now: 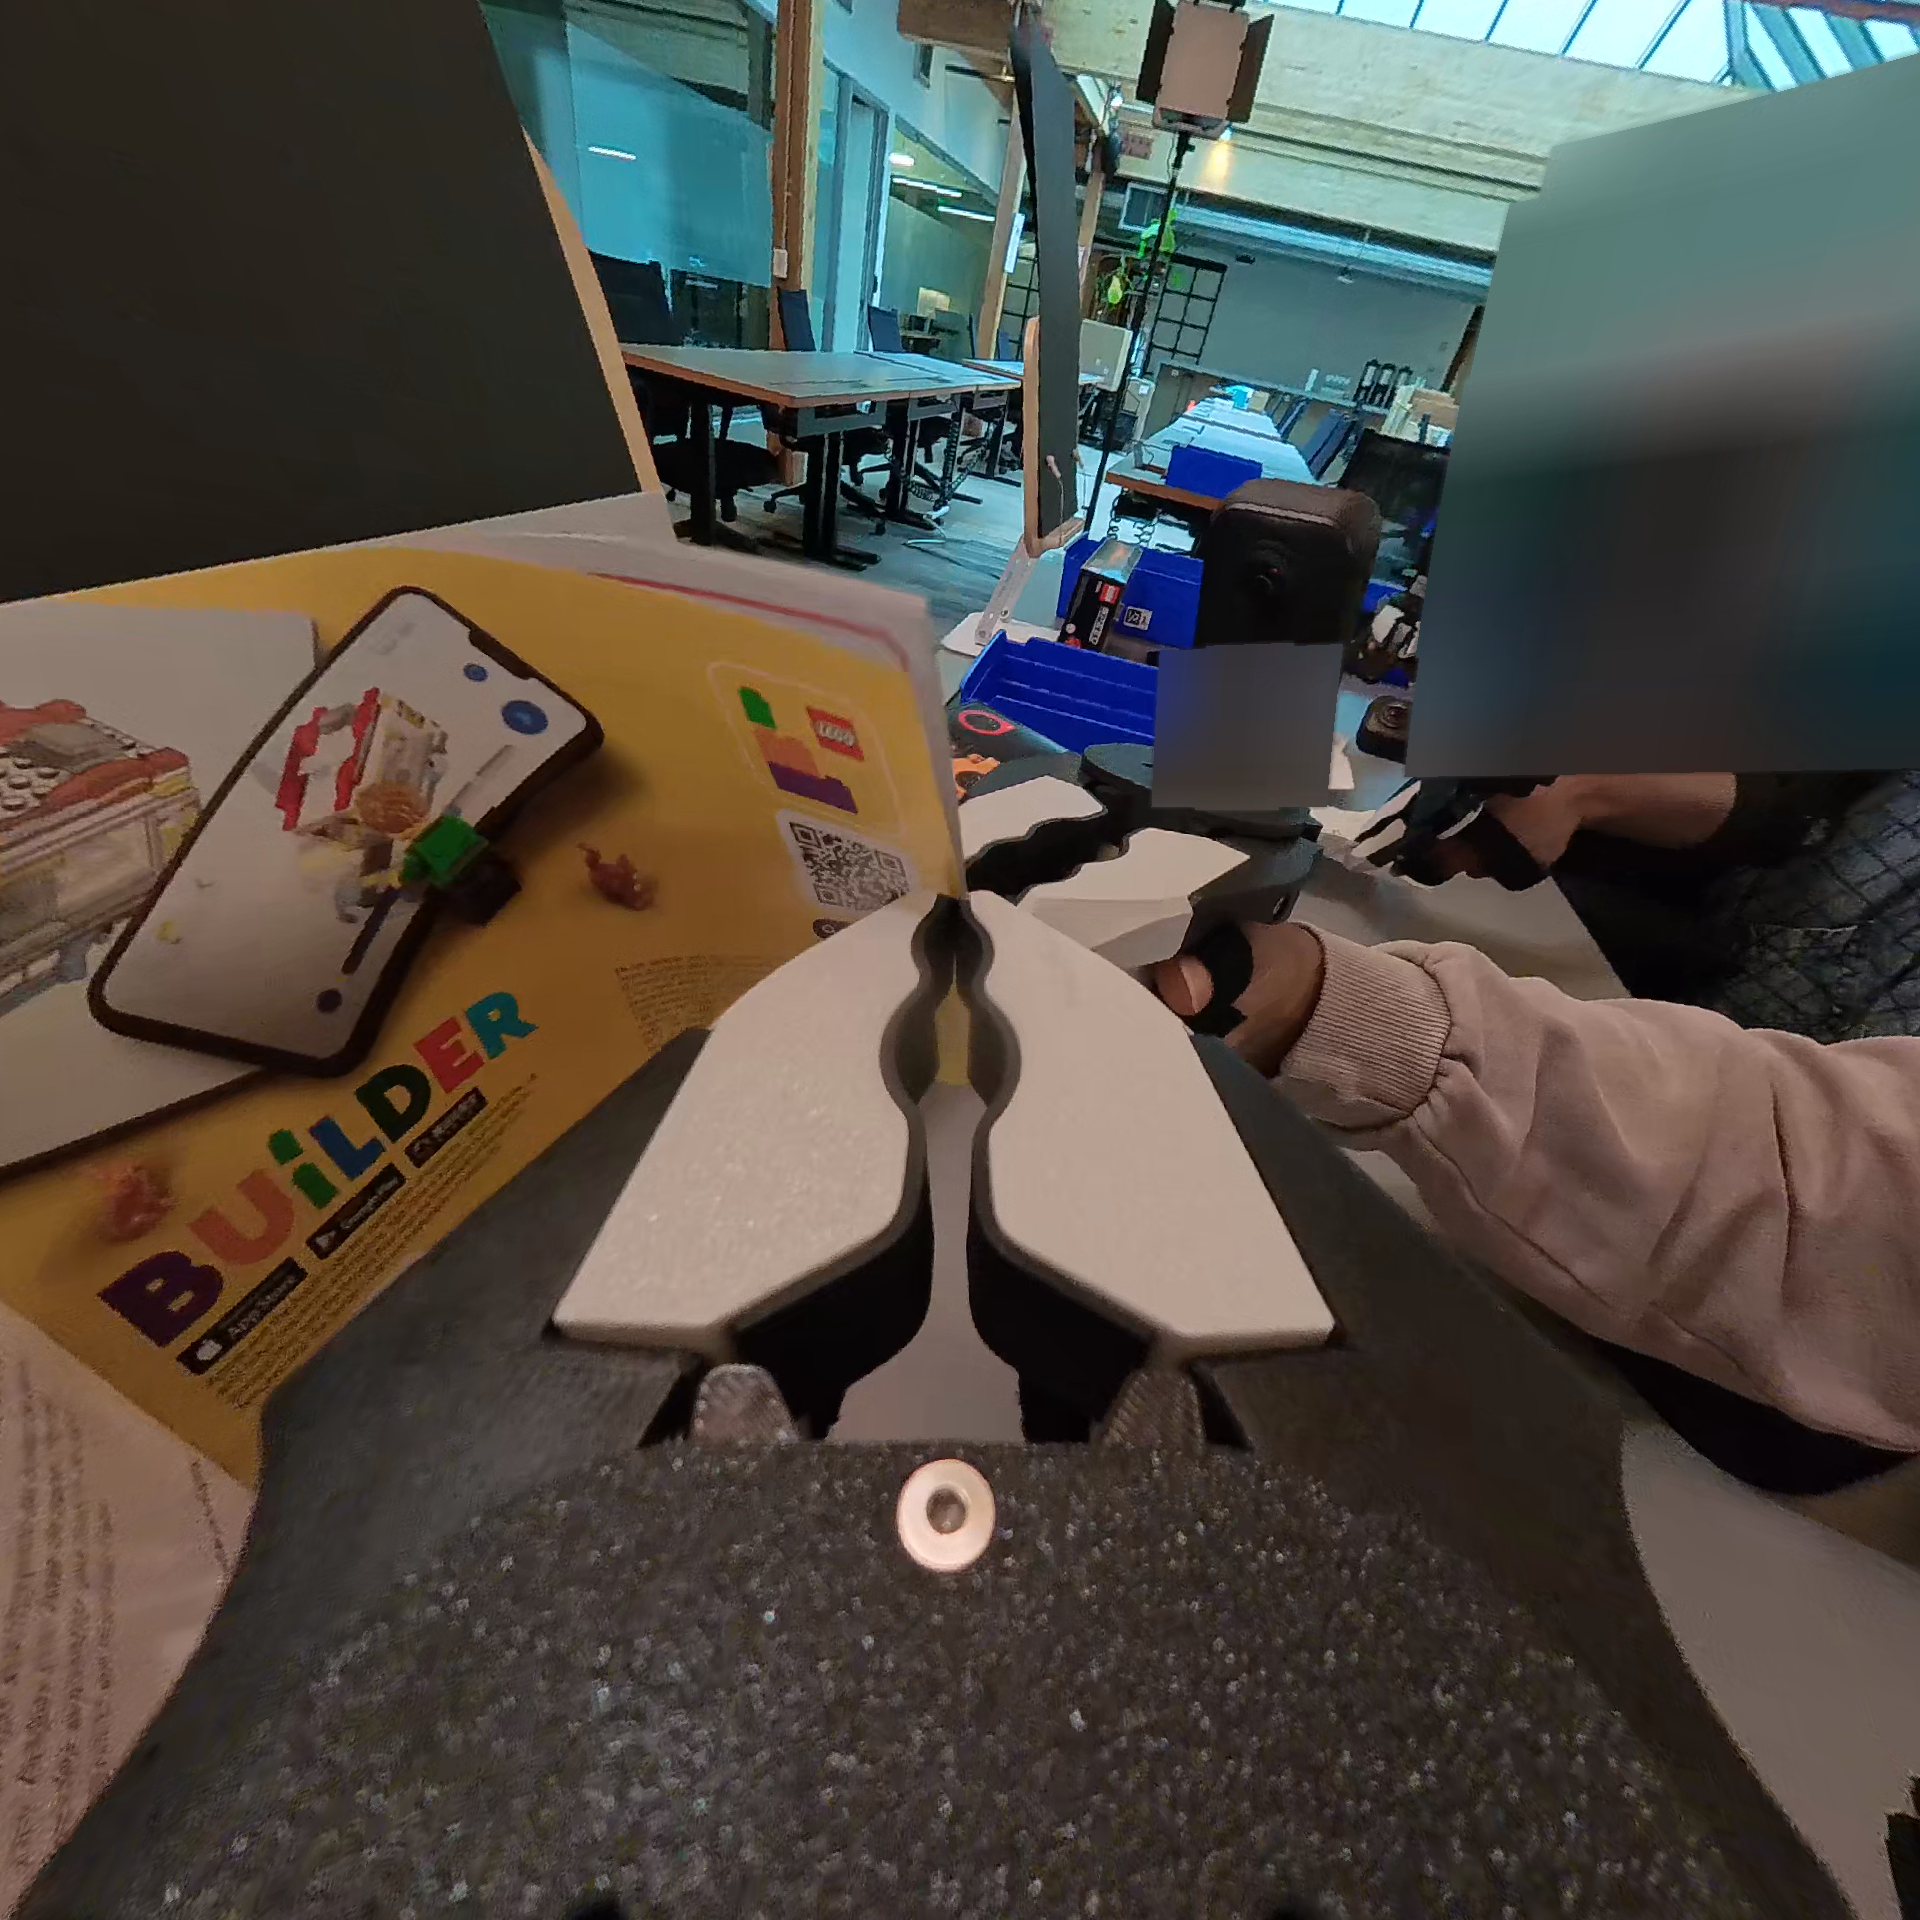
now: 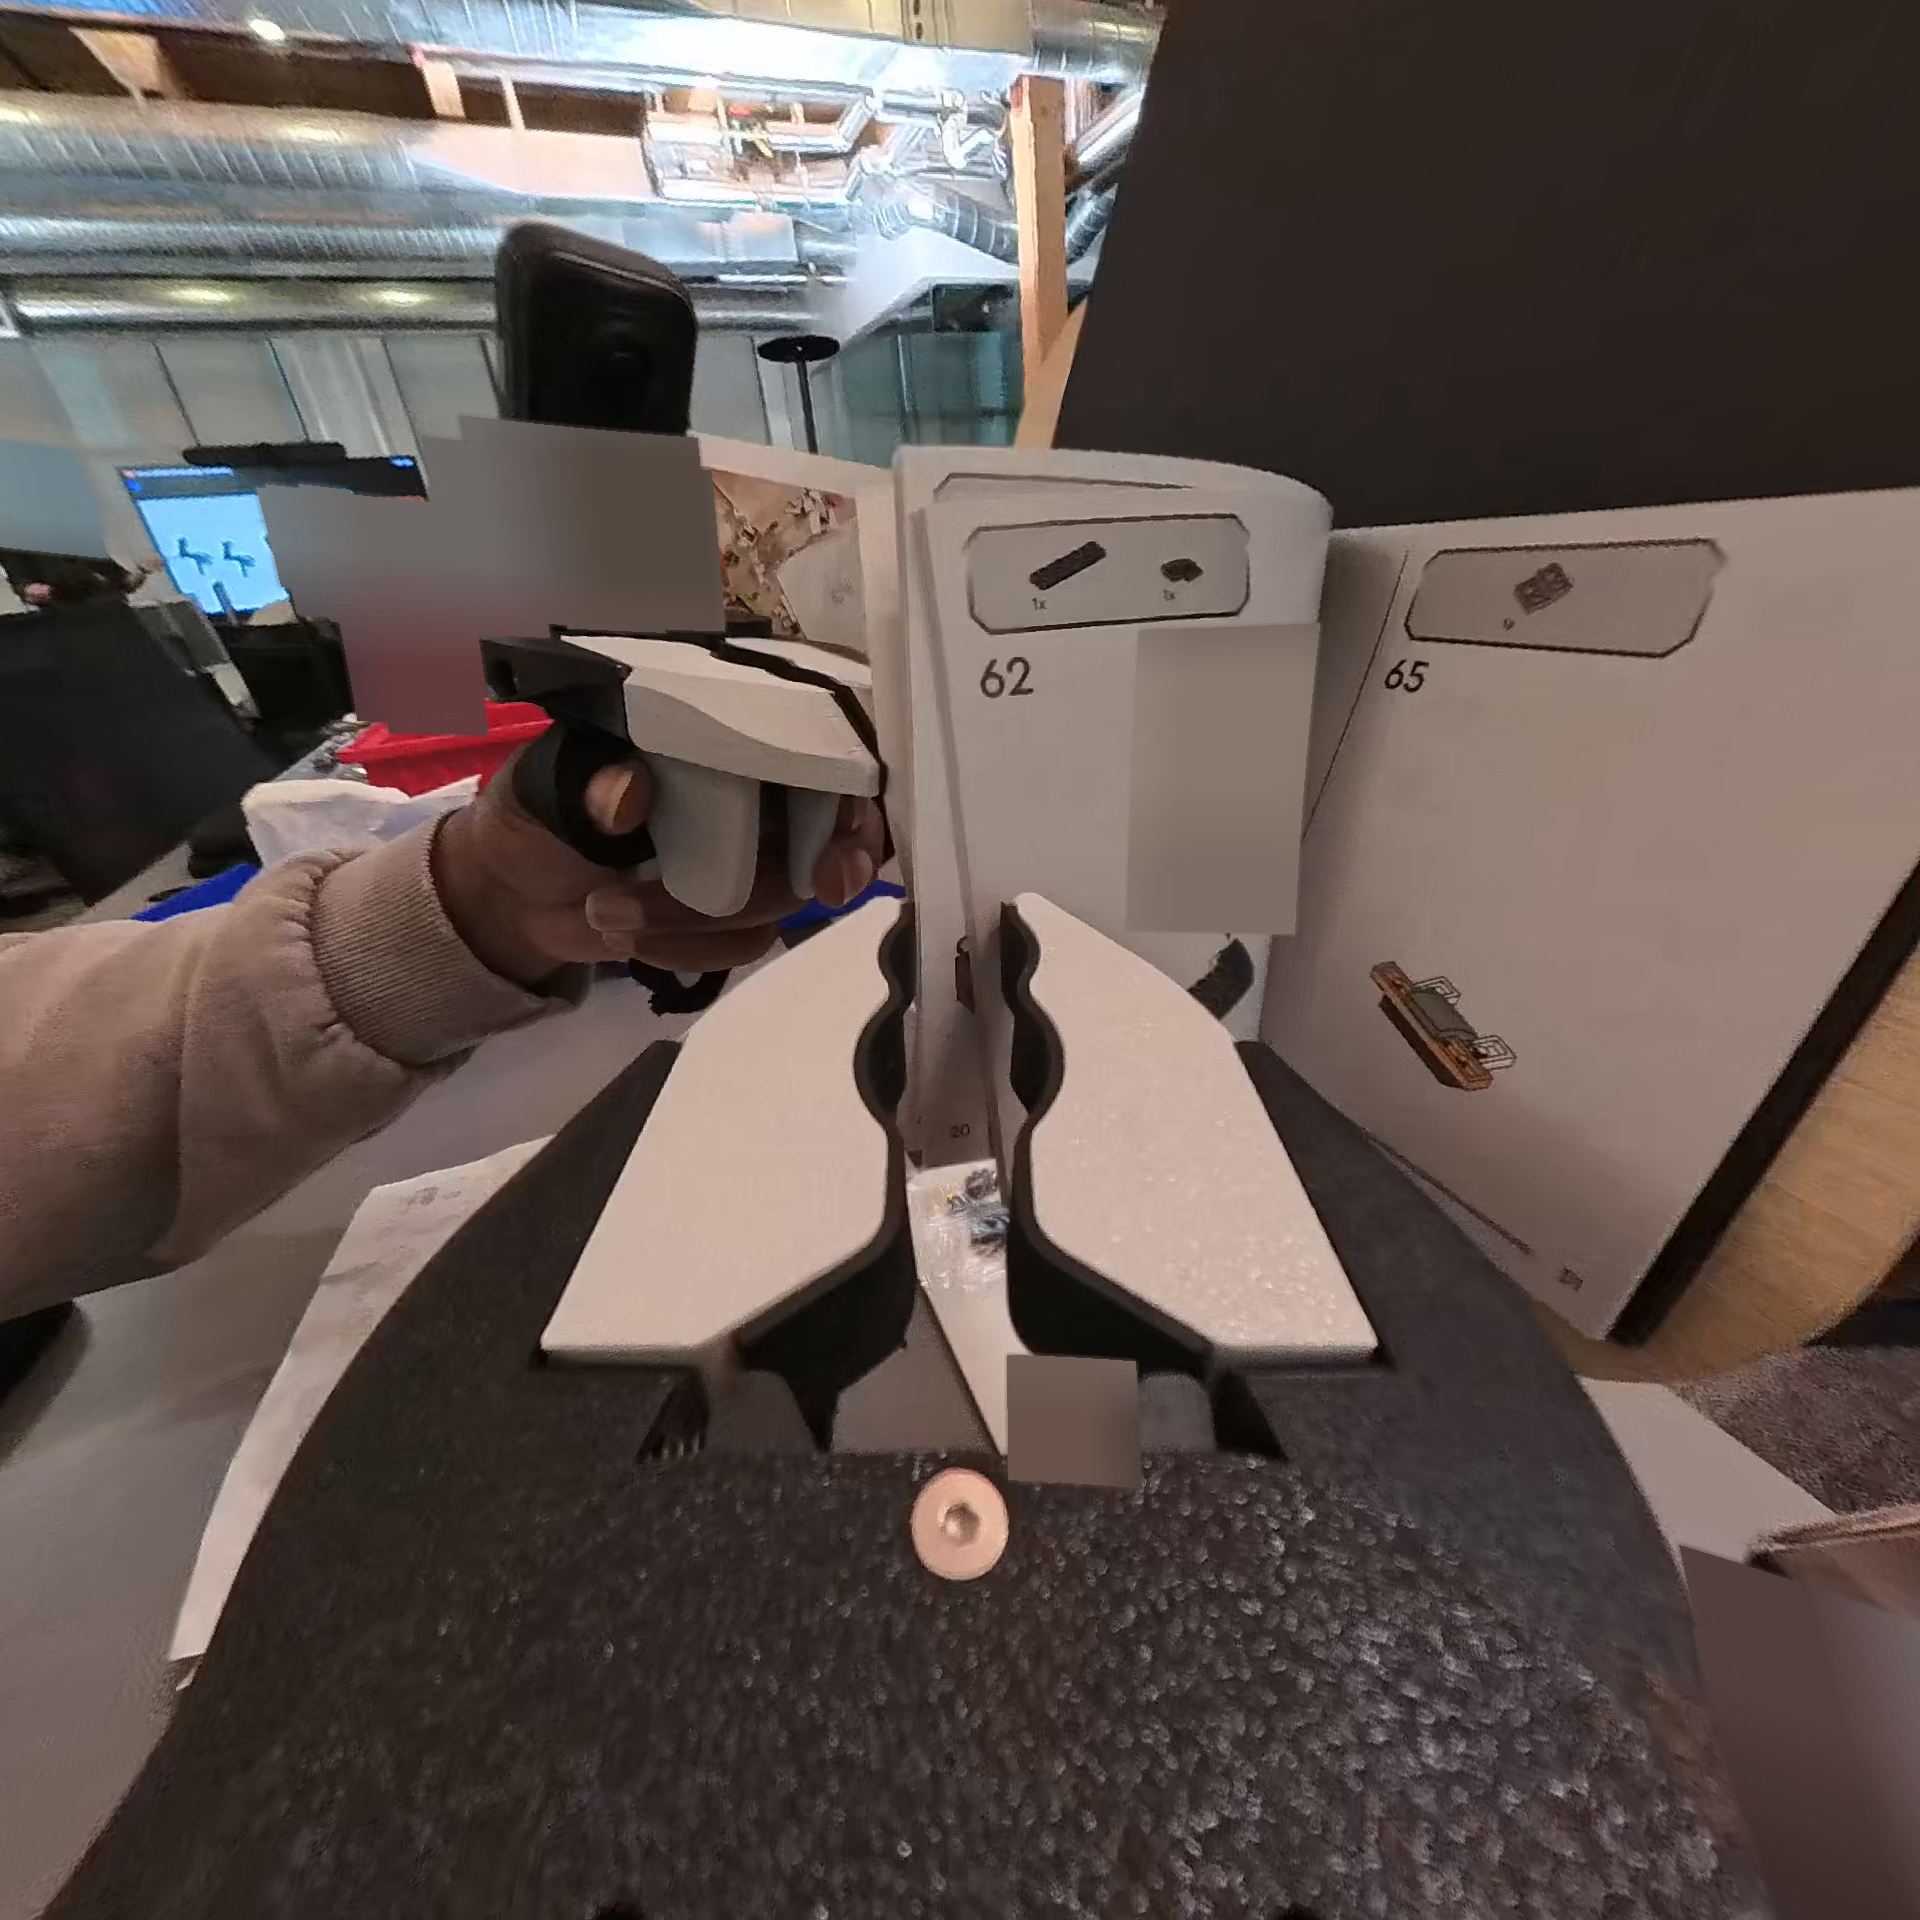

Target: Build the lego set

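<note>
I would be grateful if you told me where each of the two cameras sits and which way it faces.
Left wrist view: sits on the left tongs, looks along them at the booklet's yellow page, its edge pinched; the right hand shows.
Right wrist view: sits on the right tongs, faces the upright white pages between its fingers; the left hand shows.
Both show the instruction booklet and the opposite tongs.
</note>
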A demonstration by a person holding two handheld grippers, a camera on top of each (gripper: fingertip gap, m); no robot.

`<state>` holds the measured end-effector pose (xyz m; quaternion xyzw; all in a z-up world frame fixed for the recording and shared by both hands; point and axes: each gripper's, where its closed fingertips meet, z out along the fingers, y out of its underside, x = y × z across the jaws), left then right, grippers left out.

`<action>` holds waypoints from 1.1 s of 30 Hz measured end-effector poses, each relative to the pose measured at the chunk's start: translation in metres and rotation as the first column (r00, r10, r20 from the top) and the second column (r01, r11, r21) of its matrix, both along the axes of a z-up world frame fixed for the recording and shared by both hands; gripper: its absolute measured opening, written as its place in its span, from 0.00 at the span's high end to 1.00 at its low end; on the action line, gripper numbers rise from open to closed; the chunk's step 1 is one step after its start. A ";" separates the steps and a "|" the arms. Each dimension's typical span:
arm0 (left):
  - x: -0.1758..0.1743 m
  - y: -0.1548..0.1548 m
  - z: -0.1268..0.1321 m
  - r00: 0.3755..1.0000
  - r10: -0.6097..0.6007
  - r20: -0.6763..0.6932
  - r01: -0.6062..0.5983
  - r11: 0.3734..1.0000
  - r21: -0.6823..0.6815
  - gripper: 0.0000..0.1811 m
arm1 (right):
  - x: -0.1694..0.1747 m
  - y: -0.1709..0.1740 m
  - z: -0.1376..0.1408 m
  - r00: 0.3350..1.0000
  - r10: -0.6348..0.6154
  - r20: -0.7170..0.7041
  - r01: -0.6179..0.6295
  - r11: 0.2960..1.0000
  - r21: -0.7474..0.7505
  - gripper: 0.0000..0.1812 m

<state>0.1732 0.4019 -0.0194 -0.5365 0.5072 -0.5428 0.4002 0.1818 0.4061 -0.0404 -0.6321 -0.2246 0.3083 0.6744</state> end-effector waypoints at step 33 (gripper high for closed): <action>-0.018 0.012 0.009 0.995 0.101 0.009 -0.101 0.995 0.026 1.00 | -0.020 0.002 -0.003 0.910 -0.221 0.351 0.211 0.975 0.068 0.70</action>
